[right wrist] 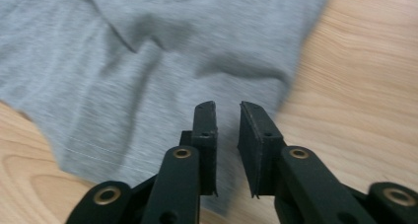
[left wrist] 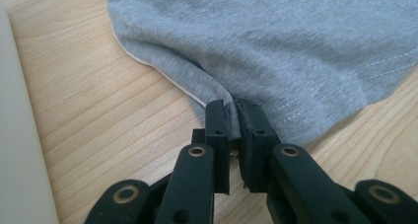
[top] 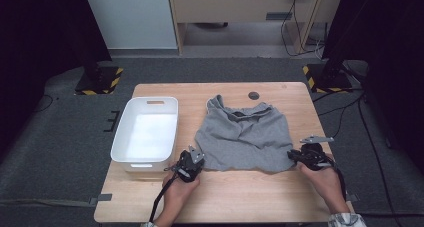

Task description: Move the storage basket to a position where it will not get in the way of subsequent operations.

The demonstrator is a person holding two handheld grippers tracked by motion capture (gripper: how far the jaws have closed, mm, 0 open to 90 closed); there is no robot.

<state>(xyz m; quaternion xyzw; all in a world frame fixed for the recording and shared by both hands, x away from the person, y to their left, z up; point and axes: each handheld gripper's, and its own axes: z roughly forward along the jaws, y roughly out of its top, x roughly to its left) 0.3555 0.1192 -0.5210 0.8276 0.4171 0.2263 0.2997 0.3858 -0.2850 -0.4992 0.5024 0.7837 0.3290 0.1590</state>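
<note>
I've got the grey shirt (top: 243,137) spread flat mid-table, slightly right of centre, collar toward 12 o'clock, hem toward 6. White bin (top: 145,132) sits at the shirt's 9 o'clock, just beside it, not touching. Small dark disc (top: 254,95) on the table (top: 235,197) at the shirt's 12–1 o'clock.

L gripper (left wrist: 232,108) is at the hem's 7 o'clock corner. In the left gripper view the jaws are nearly closed w/ a fold of grey cloth pinched between them, white inner edge of the fabric running off toward 10 o'clock.

R gripper (right wrist: 227,108) is at the hem's 5 o'clock corner. In the right gripper view its jaws stand a narrow gap apart over the fabric edge; nothing clamped that I can see. Pic is blurred, so can't tell if the tips touch the cloth.
</note>
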